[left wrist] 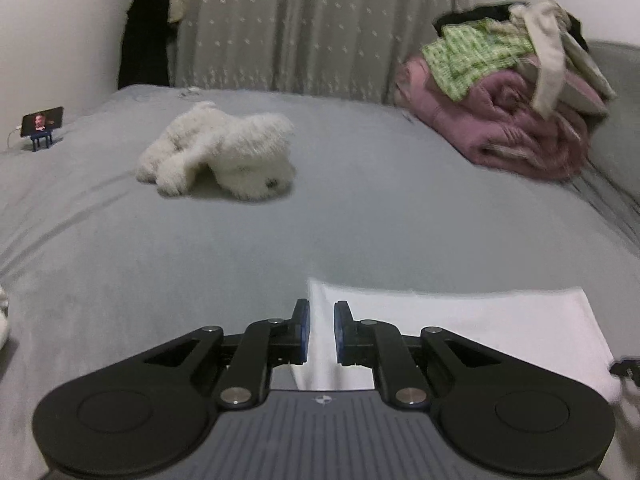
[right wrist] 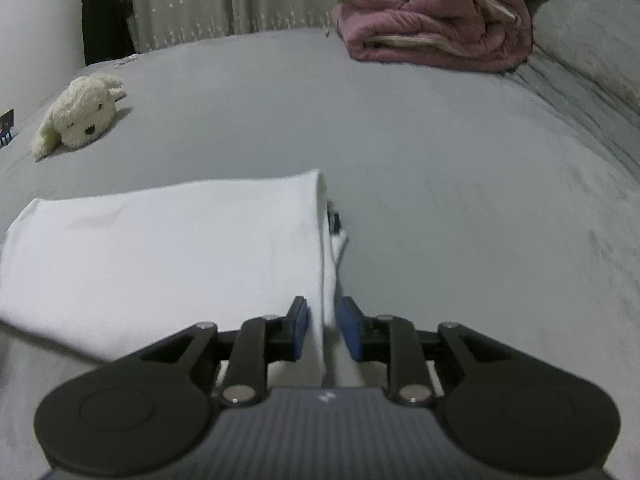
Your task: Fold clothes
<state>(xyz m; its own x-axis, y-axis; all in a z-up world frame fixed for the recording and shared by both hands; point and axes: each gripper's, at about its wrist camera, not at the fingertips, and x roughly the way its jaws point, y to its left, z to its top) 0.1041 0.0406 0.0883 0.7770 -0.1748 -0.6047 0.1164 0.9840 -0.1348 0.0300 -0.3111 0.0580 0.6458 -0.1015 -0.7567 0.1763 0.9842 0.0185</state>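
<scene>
A folded white garment [left wrist: 460, 328] lies flat on the grey bed [left wrist: 240, 248]. My left gripper [left wrist: 321, 332] is over its left edge, with the white cloth between the blue pads and the jaws a little apart. In the right wrist view the garment [right wrist: 160, 248] spreads to the left. My right gripper [right wrist: 324, 328] straddles its right folded edge, jaws a little apart with cloth between them. A small black tag [right wrist: 334, 218] shows at that edge.
A white plush dog [left wrist: 220, 152] lies mid-bed. A pile of pink quilt and clothes [left wrist: 516, 92] sits at the far right by a grey headboard [left wrist: 616, 112]. A phone on a stand [left wrist: 42, 126] is at the far left. Curtains [left wrist: 300, 24] hang behind.
</scene>
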